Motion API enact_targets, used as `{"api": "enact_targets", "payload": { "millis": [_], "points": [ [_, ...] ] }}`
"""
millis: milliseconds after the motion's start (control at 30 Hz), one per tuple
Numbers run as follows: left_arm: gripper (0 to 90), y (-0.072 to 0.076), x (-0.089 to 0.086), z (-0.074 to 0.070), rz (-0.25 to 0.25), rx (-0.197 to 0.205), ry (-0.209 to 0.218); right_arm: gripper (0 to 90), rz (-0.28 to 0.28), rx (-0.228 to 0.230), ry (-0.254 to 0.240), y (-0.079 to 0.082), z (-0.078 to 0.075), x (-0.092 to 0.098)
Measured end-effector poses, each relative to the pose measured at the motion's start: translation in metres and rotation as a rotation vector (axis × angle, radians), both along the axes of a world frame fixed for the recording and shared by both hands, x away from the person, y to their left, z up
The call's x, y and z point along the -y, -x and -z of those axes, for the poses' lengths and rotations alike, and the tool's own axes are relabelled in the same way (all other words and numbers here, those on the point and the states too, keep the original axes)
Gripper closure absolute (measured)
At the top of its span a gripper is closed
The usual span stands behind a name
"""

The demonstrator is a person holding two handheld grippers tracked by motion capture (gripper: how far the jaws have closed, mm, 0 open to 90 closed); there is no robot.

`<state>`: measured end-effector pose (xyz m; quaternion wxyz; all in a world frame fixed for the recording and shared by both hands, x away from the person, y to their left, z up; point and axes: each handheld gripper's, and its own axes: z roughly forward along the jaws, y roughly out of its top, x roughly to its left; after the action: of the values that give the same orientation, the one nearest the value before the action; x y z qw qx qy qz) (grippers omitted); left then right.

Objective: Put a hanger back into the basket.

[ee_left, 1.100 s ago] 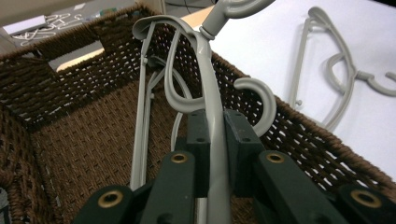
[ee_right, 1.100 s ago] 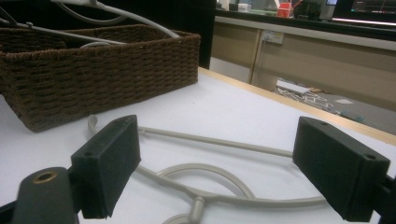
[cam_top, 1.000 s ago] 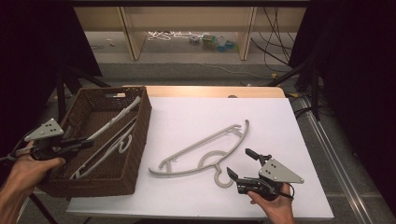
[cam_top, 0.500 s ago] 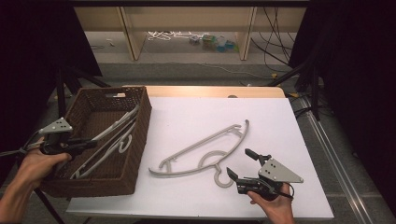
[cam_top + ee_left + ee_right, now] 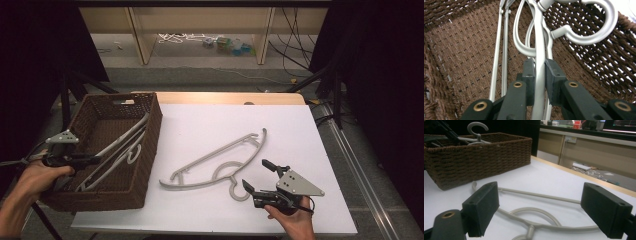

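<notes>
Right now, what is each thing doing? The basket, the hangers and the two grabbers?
Basket: on the table's left side, open-topped, holding hangers.
Hangers in the basket: leaning in a bundle, one clamped.
Hanger on the table: lying flat, free, nothing gripping it.
Left gripper: inside the basket, shut on a hanger's bar.
Right gripper: open, near the flat hanger's hook, not touching.

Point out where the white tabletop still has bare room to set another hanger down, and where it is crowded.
Bare: the far stretch of the white tabletop between the basket and the right edge, and the strip right of the loose hanger. Crowded: the near middle, where that hanger lies before the open right gripper, and the basket, holding hangers, one clamped by the left gripper.
</notes>
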<state>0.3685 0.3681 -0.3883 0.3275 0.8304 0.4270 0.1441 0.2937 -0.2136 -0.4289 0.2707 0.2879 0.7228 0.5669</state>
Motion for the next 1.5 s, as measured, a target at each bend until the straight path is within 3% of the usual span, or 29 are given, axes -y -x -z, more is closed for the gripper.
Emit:
{"api": "enact_targets", "payload": {
  "millis": [100, 167, 267, 400, 600, 633, 733, 833, 867, 1000, 1067, 1167, 1233, 1500],
  "points": [
    [79.5, 0.000, 0.002, 0.000, -0.002, -0.017, -0.011, 16.0, -0.001, 0.000, 0.004, 0.000, 0.000, 0.001],
    [79.3, -0.001, 0.002, -0.001, -0.006, -0.022, 0.009, 15.9, -0.004, -0.008, 0.000, 0.000, 0.000, 0.000],
    [79.1, -0.001, 0.002, -0.005, -0.016, -0.012, 0.024, 15.9, -0.002, 0.003, 0.002, 0.000, 0.000, 0.001],
    [76.4, 0.001, 0.003, -0.011, -0.007, 0.000, 0.007, 15.9, 0.002, 0.004, 0.001, -0.001, 0.000, 0.001],
    [68.5, 0.003, 0.008, -0.016, -0.048, 0.054, 0.087, 15.9, 0.002, 0.002, 0.001, -0.001, 0.000, 0.001],
    [66.5, 0.004, 0.010, -0.016, -0.079, 0.067, 0.112, 15.9, 0.004, 0.000, -0.001, 0.000, 0.000, 0.001],
    [61.1, 0.006, 0.013, -0.021, -0.089, 0.105, 0.138, 15.9, 0.000, -0.018, -0.006, 0.001, -0.001, 0.001],
    [51.9, 0.007, 0.018, -0.025, -0.109, 0.131, 0.156, 15.9, 0.005, 0.001, 0.000, 0.000, 0.000, 0.002],
    [48.9, 0.008, 0.020, -0.026, -0.115, 0.139, 0.169, 15.9, 0.002, -0.022, -0.007, 0.001, -0.001, 0.001],
    [38.4, 0.011, 0.031, -0.032, -0.146, 0.180, 0.188, 15.9, 0.005, 0.001, 0.001, 0.000, -0.001, 0.002],
    [35.8, 0.013, 0.036, -0.033, -0.144, 0.193, 0.220, 15.9, -0.001, -0.022, -0.009, 0.001, -0.001, 0.001],
    [33.1, 0.016, 0.047, -0.035, -0.153, 0.226, 0.261, 15.9, 0.004, 0.000, 0.002, 0.000, -0.001, 0.002],
    [30.5, 0.018, 0.053, -0.038, -0.155, 0.258, 0.290, 15.9, -0.001, -0.022, -0.009, 0.001, -0.001, 0.001],
    [22.2, 0.027, 0.087, -0.048, -0.098, 0.332, 0.365, 15.9, 0.002, -0.016, -0.001, 0.001, 0.000, 0.001]
  ]
}}
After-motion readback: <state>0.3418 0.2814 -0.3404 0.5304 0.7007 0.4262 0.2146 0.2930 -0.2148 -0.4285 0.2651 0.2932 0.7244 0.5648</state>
